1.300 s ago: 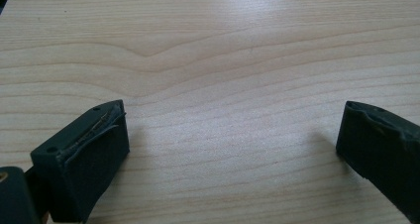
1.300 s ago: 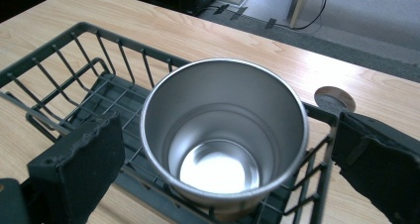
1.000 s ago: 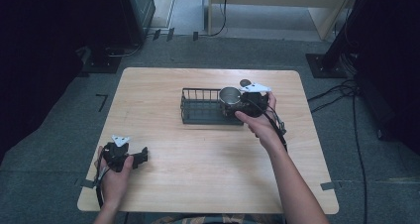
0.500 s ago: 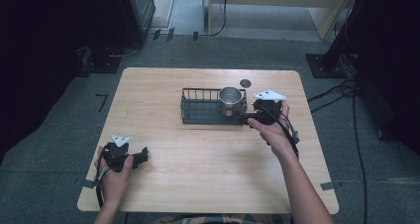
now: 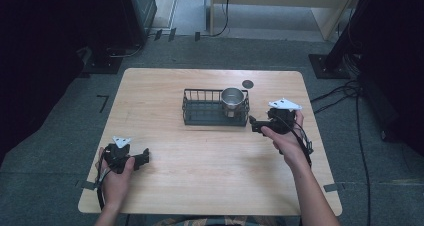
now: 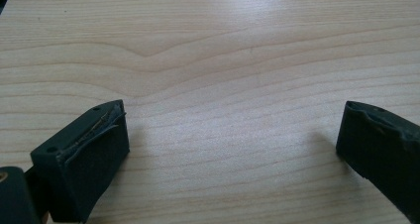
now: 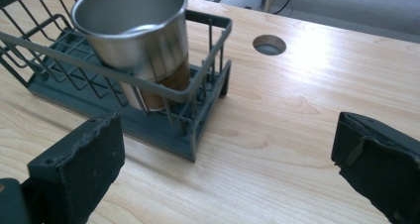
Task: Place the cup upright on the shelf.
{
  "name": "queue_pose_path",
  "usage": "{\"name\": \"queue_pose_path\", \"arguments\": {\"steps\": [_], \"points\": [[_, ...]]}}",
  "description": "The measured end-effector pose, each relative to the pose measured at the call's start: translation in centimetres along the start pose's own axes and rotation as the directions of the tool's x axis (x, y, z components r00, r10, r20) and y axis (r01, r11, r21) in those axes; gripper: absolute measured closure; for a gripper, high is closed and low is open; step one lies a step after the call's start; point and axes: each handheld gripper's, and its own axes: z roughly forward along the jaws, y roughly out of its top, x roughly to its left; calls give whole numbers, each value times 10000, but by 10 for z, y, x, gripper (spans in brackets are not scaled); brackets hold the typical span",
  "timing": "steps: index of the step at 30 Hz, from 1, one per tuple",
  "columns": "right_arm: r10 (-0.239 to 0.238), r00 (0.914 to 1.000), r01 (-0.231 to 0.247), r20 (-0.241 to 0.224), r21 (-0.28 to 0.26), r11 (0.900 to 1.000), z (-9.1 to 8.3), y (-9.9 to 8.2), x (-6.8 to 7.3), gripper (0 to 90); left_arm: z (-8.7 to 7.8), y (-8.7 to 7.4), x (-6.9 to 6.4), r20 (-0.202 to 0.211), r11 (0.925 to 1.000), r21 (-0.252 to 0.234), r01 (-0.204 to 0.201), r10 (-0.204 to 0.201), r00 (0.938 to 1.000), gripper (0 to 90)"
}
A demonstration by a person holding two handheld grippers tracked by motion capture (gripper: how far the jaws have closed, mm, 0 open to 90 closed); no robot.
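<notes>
Cup (image 7: 134,40) is stood upright in the right end of the rack (image 7: 195,135), apart from both released grippers. If the right gripper (image 5: 256,126), just beside the rack, is swung left, the rack could be knocked and the cup tipped. The left gripper (image 5: 142,157) is rested near the table (image 5: 215,176) edge.

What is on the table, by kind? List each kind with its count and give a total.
Steel cup: 1, standing upright in the right end of the rack
Dark wire rack: 1
Handheld gripper: 2, the left gripper and the right gripper, both with jaws apart and holding nothing
Total: 4
</notes>
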Motion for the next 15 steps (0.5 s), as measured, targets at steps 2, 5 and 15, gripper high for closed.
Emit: {"name": "queue_pose_path", "arguments": {"steps": [2, 5, 15], "points": [[40, 10000, -40, 28, 12, 10000, -2, -3, -3, 1, 0, 0, 0, 0, 10000, -1, 1, -1, 10000, 1], [74, 9999, -75, 83, 67, 9999, -4, -8, -6, 2, 0, 0, 0, 1, 10000, -2, 1, -1, 10000, 1], [223, 9995, -227, 205, 200, 9995, -12, -26, -16, 3, 0, 0, 0, 0, 10000, -1, 1, -1, 10000, 0]]}}
